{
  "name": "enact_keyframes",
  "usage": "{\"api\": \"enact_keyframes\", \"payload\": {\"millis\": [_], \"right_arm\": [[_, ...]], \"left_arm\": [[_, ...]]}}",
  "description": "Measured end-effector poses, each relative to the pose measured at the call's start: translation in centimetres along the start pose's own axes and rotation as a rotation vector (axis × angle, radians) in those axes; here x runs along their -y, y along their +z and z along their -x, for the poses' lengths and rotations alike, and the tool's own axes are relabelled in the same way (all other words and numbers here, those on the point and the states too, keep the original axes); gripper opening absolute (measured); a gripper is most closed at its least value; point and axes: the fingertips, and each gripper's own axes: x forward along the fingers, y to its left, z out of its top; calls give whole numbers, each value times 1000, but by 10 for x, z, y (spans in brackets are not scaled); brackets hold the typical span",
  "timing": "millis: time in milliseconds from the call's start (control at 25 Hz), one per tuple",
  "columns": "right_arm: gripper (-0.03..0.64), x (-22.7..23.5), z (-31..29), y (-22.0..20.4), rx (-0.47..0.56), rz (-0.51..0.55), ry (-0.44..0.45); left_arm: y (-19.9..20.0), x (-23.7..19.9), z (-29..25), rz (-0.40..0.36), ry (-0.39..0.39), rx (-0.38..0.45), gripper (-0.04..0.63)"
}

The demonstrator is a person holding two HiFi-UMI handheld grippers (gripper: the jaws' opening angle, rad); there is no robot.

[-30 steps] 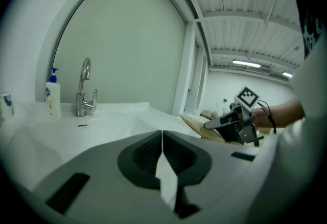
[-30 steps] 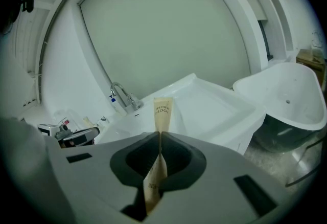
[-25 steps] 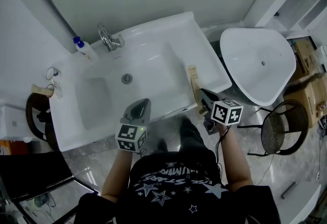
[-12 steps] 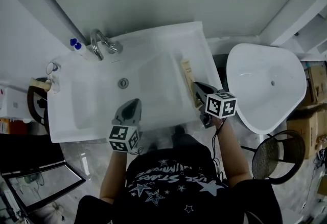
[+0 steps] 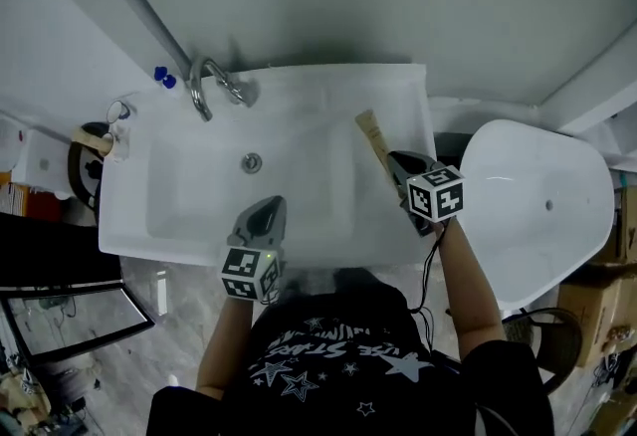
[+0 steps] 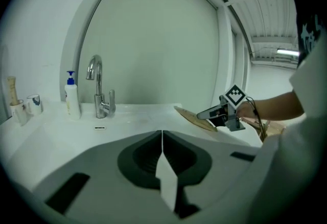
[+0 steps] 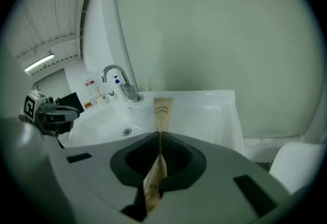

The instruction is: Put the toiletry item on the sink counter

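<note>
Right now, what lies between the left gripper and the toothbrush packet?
Only bare white sink basin, per the head view, from the left gripper to the toothbrush packet pinched in the right gripper.

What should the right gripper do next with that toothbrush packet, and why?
Probably lower the right gripper a little, then let go. It is shut on the toothbrush packet, which hangs above the right-hand strip of the counter.
</note>
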Motion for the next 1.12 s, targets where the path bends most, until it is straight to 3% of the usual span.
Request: {"api": "enact_keyframes", "payload": {"millis": [240, 480, 720, 1120], "right_arm": [[25, 26, -31, 33, -59, 268, 20], [23, 50, -66, 57, -94, 449, 70], [21, 66, -101, 63, -167, 738, 95], [21, 77, -130, 49, -267, 925, 172]], "left_arm": [[12, -4, -14, 20, 48, 23, 20], [23, -12, -24, 38, 99, 31, 20], [20, -20, -34, 62, 133, 13, 20], [9, -21, -52, 93, 144, -29, 20]]}}
